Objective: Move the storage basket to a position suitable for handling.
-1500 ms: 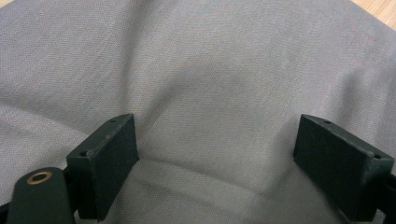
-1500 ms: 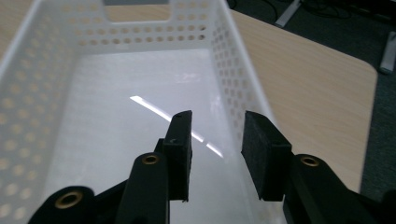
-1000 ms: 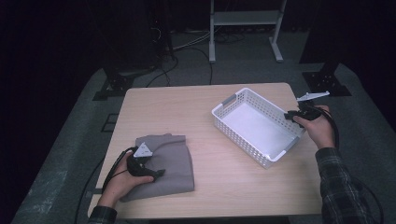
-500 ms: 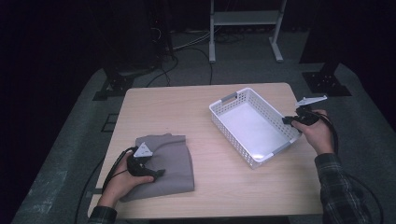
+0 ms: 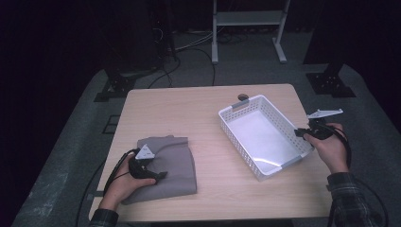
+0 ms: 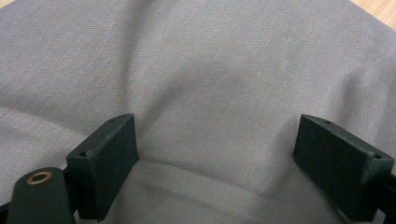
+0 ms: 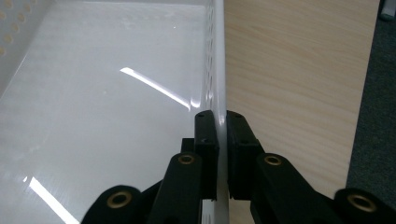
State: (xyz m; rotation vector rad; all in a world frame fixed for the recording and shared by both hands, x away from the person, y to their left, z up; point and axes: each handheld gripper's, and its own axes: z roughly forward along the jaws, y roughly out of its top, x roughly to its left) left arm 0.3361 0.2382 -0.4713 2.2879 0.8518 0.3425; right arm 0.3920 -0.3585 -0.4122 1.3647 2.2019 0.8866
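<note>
Currently my right gripper [image 5: 302, 134] is clamping the white basket's [image 7: 215, 70] wall at 3 o'clock; my left gripper [image 6: 215, 154] is hovering wide over grey cloth [image 6: 210, 70].

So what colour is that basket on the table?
White; the basket shows best in the high view.

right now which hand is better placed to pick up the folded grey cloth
Left. The left gripper rests on the folded grey cloth with its jaws wide open over the fabric. The right gripper is across the table, shut on the wall of the white perforated plastic basket.
</note>
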